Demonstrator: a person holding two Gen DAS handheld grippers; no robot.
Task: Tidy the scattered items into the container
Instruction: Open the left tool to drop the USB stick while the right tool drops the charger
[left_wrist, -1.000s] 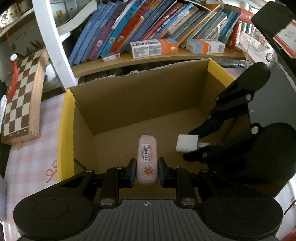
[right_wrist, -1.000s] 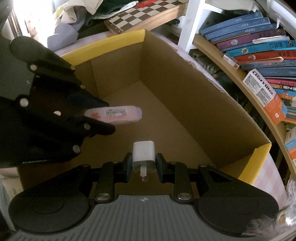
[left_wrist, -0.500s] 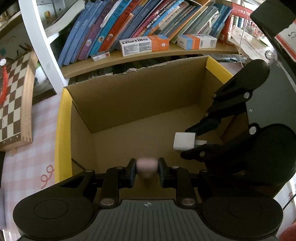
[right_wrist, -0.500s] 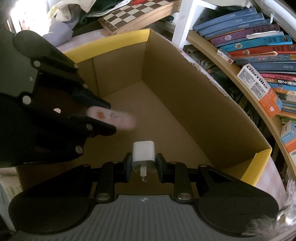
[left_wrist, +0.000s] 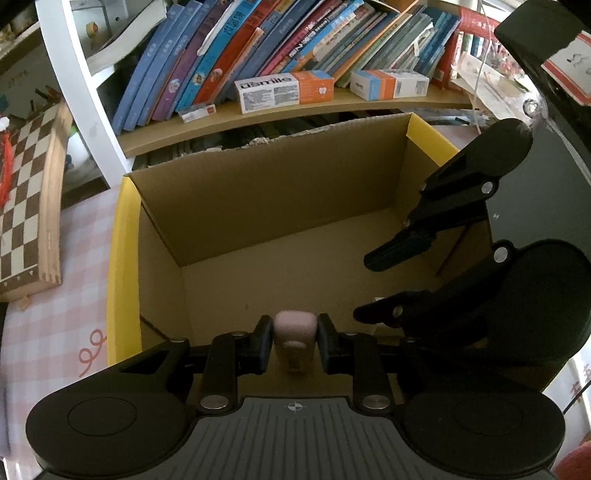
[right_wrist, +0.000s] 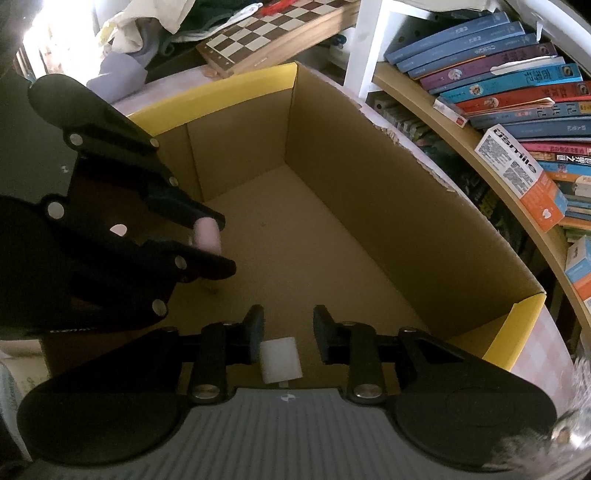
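Note:
An open cardboard box (left_wrist: 123, 258) with a yellow rim fills both views; its rim also shows in the right wrist view (right_wrist: 221, 92). My left gripper (left_wrist: 294, 328) is shut on a small pink tube (left_wrist: 295, 325), which hangs end-on between the pads over the box floor. From the right wrist view the same pink tube (right_wrist: 207, 236) sits between the tips of the left gripper (right_wrist: 225, 243). My right gripper (right_wrist: 288, 321) is inside the box and its jaws are opening. A white charger plug (right_wrist: 279, 360) lies loose in the gap, low by the left finger. The right gripper (left_wrist: 364, 287) also shows beside the left.
A curved shelf (left_wrist: 332, 107) of books and small white-and-orange boxes (left_wrist: 284, 90) runs behind the box. A wooden chessboard (left_wrist: 26, 206) lies to the left on a pink checked cloth (left_wrist: 55, 332). A heap of clothes (right_wrist: 140, 33) lies beyond the box.
The pink tube swung from pointing forward to hanging end-on in the left grip. The right jaws parted and the white charger slipped down out of the pads.

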